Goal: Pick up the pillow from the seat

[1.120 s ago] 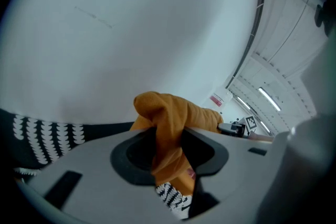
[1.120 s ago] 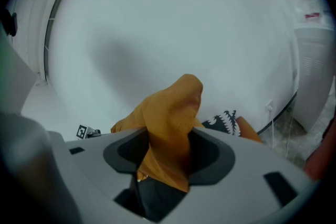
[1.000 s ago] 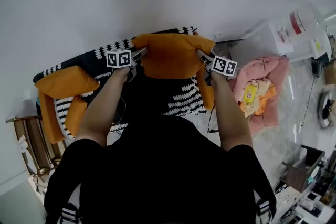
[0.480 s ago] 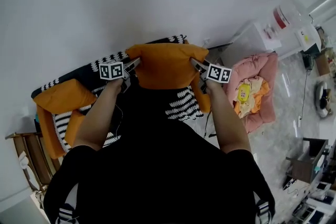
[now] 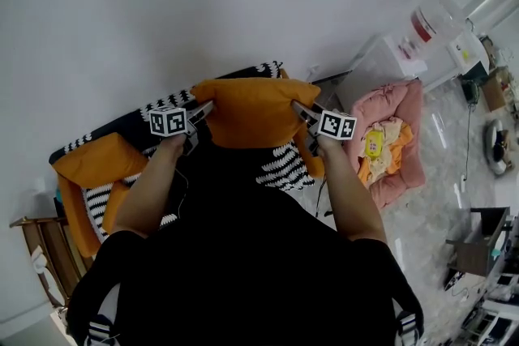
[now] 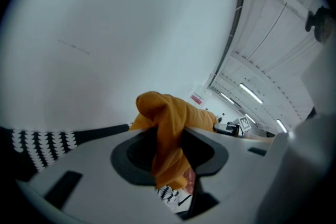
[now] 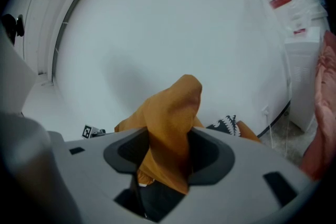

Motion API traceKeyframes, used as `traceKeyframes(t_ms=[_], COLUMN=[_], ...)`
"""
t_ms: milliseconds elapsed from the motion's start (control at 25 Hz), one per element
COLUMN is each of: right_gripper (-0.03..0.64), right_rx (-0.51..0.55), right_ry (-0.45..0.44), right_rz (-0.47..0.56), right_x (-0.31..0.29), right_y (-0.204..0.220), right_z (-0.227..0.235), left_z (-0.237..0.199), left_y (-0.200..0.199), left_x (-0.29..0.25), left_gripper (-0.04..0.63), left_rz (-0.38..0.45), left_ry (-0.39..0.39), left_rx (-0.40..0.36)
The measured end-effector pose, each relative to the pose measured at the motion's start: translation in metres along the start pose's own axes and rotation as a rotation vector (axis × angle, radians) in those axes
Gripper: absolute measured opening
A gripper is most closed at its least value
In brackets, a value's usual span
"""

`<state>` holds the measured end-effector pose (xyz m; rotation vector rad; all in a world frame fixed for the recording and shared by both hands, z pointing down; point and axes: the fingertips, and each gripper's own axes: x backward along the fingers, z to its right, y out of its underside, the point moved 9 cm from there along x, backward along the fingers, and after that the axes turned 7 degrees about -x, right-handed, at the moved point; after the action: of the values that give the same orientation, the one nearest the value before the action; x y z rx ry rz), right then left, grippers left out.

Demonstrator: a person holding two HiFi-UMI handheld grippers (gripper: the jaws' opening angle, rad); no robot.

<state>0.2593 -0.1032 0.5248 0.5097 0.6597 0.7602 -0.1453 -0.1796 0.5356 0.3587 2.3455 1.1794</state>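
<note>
An orange pillow (image 5: 253, 110) hangs in front of me, clear of the seat, held by two opposite corners. My left gripper (image 5: 203, 109) is shut on its left corner, and that pinched orange cloth (image 6: 169, 139) fills the left gripper view. At the pillow's right corner my right gripper (image 5: 301, 111) is likewise shut on bunched orange cloth (image 7: 169, 134). Below and behind the pillow is the seat (image 5: 280, 162), covered in black-and-white patterned fabric.
A second orange cushion (image 5: 97, 160) lies on the seat's left part. Right of the seat, a pink pet bed (image 5: 397, 138) sits on the floor beside a white appliance (image 5: 405, 53). A wooden rack (image 5: 40, 255) stands at lower left. The white wall is close behind.
Both grippers have carried the pillow upward and toward the wall. The seat and the other cushion have slid lower in the head view.
</note>
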Motion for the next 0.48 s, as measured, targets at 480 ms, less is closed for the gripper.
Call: traceKeyframes(t_ms=[480], right_gripper=[0.222], right_rx=[0.018], right_ry=[0.007], right_rz=[0.041], right_x=[0.023], right_y=[0.015], right_z=[-0.016], left_z=[0.011], left_y=[0.004], left_x=[0.016], left_gripper=[0.147], left_rz=[0.003], left_ry=[0.041], left_rx=[-0.004])
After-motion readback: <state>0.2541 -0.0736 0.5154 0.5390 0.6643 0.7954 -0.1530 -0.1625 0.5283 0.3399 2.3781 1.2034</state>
